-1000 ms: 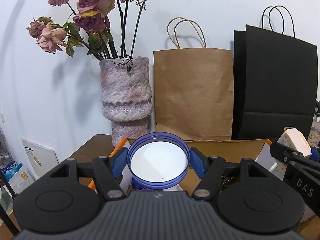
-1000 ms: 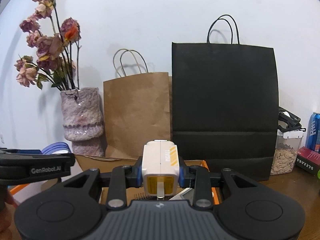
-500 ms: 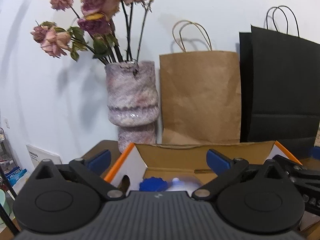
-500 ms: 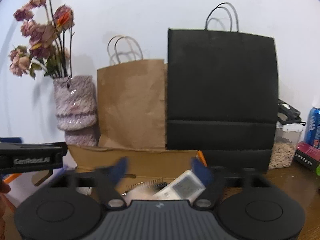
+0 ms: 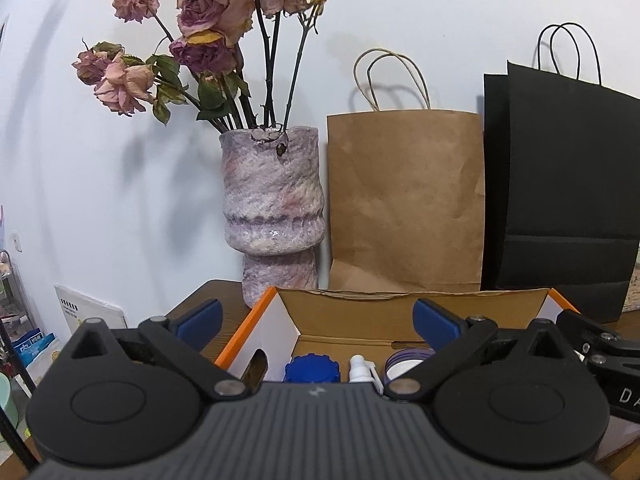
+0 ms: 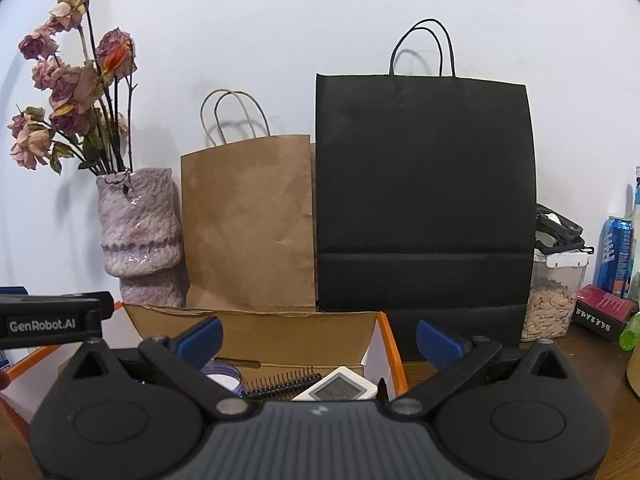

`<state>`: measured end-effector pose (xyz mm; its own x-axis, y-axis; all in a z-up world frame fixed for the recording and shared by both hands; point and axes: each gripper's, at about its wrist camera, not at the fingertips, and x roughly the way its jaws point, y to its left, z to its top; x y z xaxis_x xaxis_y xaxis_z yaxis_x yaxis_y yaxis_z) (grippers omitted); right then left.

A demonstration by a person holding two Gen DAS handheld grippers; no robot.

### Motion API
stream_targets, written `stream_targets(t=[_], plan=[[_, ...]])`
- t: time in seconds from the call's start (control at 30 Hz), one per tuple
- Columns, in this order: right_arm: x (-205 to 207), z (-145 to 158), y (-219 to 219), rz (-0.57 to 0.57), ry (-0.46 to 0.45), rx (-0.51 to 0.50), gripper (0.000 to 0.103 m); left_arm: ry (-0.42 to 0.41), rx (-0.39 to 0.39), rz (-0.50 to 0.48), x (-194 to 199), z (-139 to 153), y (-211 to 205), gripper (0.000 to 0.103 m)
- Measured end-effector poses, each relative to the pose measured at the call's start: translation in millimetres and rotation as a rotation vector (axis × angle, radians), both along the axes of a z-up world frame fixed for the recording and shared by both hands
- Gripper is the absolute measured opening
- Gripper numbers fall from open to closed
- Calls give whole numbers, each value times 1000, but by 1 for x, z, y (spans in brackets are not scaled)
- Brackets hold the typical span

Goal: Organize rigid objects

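Observation:
An open cardboard box with orange edges (image 5: 276, 320) (image 6: 384, 344) sits on the wooden table below both grippers. In the left wrist view it holds a blue ridged cap (image 5: 312, 368), a white spray bottle (image 5: 360, 368) and a purple-rimmed round lid (image 5: 404, 364). In the right wrist view I see the lid (image 6: 224, 376), a black comb (image 6: 280, 384) and a white device with a screen (image 6: 340, 390). My left gripper (image 5: 318, 316) is open and empty above the box. My right gripper (image 6: 318, 332) is open and empty above the box.
A purple vase of dried roses (image 5: 272, 204) stands behind the box, with a brown paper bag (image 5: 404, 196) and a black paper bag (image 6: 424, 184) against the wall. A jar of seeds (image 6: 554, 300), a blue can (image 6: 616, 256) and a red box (image 6: 604, 312) stand at right.
Both grippers opened. The left let go of the purple-rimmed lid and the right let go of the white and yellow object; the lid now lies in the box.

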<state>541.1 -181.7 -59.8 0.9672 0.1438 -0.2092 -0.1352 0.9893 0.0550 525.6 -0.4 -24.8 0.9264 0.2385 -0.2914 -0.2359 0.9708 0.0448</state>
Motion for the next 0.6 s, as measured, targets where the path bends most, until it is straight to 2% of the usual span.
stream_targets(t=[0.27,0.6], plan=[[-24,11,-5,18,-18,-8,103,-25,19,-9,-26,11,0,103],[-82,32,-14,30,-35,-13,103,-30,16,-38,-87,30,-1,103]])
